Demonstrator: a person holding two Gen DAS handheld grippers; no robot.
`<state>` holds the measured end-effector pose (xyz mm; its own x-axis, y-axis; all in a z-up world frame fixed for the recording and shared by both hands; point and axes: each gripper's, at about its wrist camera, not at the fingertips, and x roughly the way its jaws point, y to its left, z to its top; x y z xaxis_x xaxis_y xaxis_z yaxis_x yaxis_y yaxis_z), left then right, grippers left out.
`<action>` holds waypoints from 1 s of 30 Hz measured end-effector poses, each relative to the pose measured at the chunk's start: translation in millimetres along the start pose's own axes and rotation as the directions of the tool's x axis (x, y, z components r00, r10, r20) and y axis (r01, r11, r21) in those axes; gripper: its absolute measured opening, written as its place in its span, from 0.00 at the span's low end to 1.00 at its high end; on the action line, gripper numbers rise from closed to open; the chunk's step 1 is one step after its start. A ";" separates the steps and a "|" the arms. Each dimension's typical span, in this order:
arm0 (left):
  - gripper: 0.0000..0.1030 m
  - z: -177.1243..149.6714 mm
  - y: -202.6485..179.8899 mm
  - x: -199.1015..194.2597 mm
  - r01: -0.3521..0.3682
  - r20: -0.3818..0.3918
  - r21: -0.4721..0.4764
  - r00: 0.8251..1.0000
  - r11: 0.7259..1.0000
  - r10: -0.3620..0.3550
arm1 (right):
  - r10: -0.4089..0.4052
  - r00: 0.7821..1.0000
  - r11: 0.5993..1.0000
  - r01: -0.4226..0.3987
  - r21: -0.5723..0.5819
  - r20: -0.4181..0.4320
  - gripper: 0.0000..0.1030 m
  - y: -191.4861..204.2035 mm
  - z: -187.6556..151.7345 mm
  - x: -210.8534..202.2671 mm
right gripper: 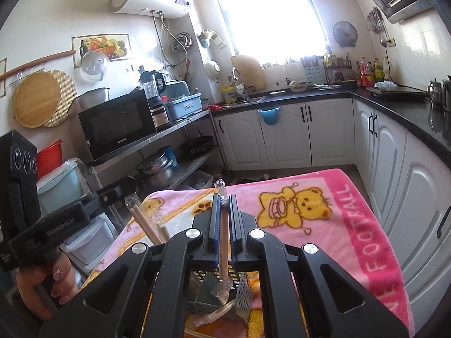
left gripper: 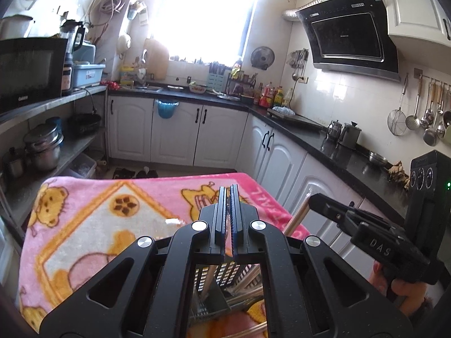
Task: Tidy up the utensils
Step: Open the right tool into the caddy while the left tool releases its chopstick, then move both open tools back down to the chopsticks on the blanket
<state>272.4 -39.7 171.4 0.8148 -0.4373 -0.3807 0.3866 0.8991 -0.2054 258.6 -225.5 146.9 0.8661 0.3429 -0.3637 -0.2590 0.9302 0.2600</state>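
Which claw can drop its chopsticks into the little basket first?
Probably the right claw. It is shut on wrapped chopsticks whose lower end already reaches down into the holder. The left claw grips its chopsticks off to the holder's side.

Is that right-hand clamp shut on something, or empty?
Shut on wrapped chopsticks: the right gripper has them pinched between its blue pads, the lower end reaching down toward the slotted utensil holder.

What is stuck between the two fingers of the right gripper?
A pair of wooden chopsticks in a clear plastic wrapper, standing upright between the right gripper fingers, lower end in the slotted utensil basket. The right wrist view shows this.
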 end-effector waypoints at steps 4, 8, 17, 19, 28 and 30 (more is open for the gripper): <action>0.01 -10.0 2.5 1.0 0.011 0.004 -0.015 1.000 1.000 -0.011 | 0.005 1.000 1.000 -0.005 0.003 -0.002 0.06 -1.6 -3.3 -0.9; 0.01 -20.7 0.3 0.2 0.007 0.000 -0.012 1.000 1.000 -0.007 | 0.008 1.000 1.000 -0.008 0.023 -0.014 0.08 -7.8 -10.0 -1.8; 0.01 -36.5 3.4 -3.9 -0.007 -0.009 -0.031 1.000 1.000 0.007 | -0.003 1.000 0.999 0.004 0.044 -0.030 0.23 -18.0 -26.1 -10.7; 0.03 -38.7 3.7 -8.6 -0.015 -0.002 -0.033 1.000 0.999 0.015 | -0.009 1.000 0.999 0.010 0.039 -0.030 0.26 -19.0 -29.1 -14.2; 0.46 -54.7 12.1 -24.0 -0.030 -0.017 -0.083 0.999 0.996 0.028 | -0.060 0.998 0.998 0.060 0.005 -0.024 0.47 -21.0 -44.5 -32.4; 0.61 -55.6 12.8 -28.9 -0.032 -0.009 -0.087 0.999 0.996 0.032 | -0.065 0.998 0.998 0.065 0.010 -0.015 0.50 -22.7 -47.8 -36.8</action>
<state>229.7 -16.6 129.7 0.8228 -0.4088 -0.3948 0.3208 0.9075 -0.2710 212.1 -253.0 111.7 0.8747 0.2836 -0.3930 -0.1979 0.9493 0.2444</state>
